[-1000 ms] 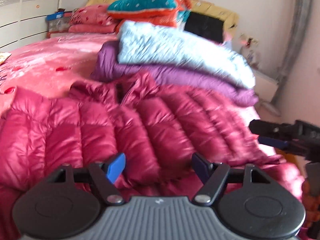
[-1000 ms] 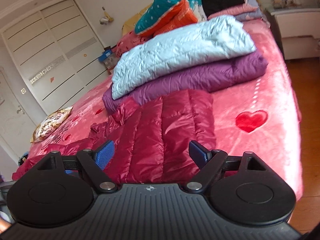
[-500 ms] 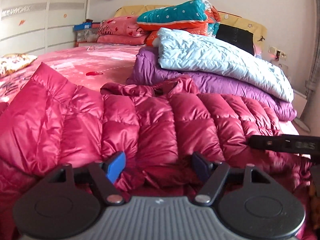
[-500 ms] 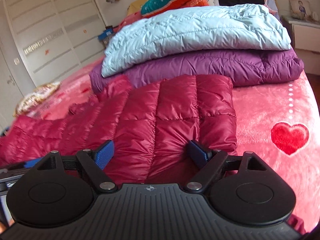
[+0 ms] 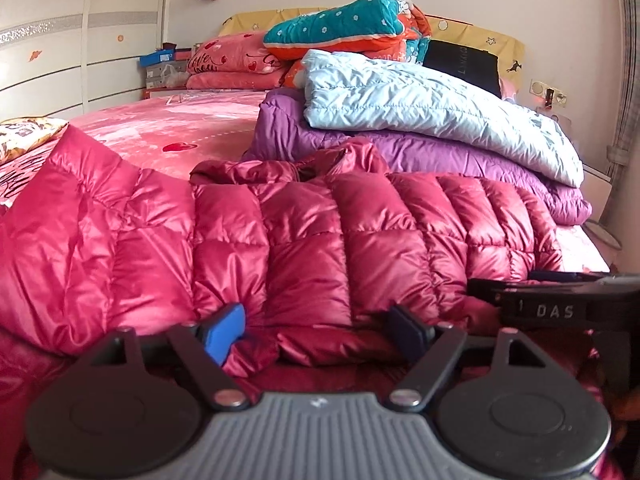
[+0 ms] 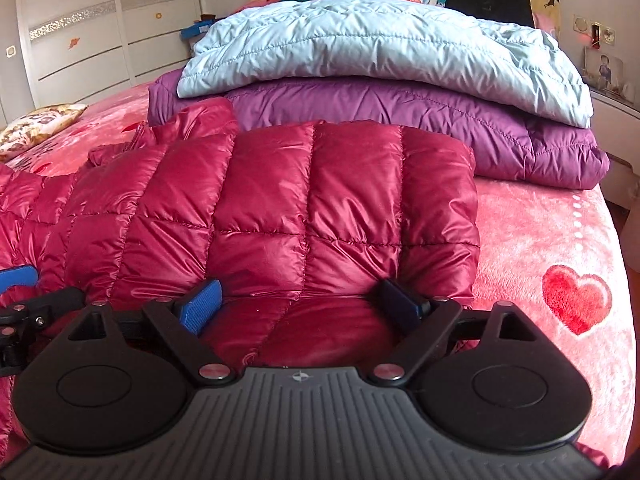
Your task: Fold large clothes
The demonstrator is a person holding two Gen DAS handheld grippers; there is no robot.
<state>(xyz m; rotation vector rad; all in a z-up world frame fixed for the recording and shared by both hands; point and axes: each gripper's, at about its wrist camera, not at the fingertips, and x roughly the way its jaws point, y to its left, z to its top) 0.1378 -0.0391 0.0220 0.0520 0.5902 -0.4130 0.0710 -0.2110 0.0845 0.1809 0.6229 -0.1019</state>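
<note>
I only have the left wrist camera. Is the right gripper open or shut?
Observer: Open. The right gripper has its jaws wide apart, with the near edge of the red jacket between them.
Operator: Where does the jacket end on that side?
Observer: Just past the gripper's outer finger; beyond that is pink blanket.
Operator: Any landmark there?
Observer: A big red heart on the blanket, right of the jacket.

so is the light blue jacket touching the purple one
Touching. The right wrist view shows the light blue jacket lying directly on the purple jacket, no gap.
</note>
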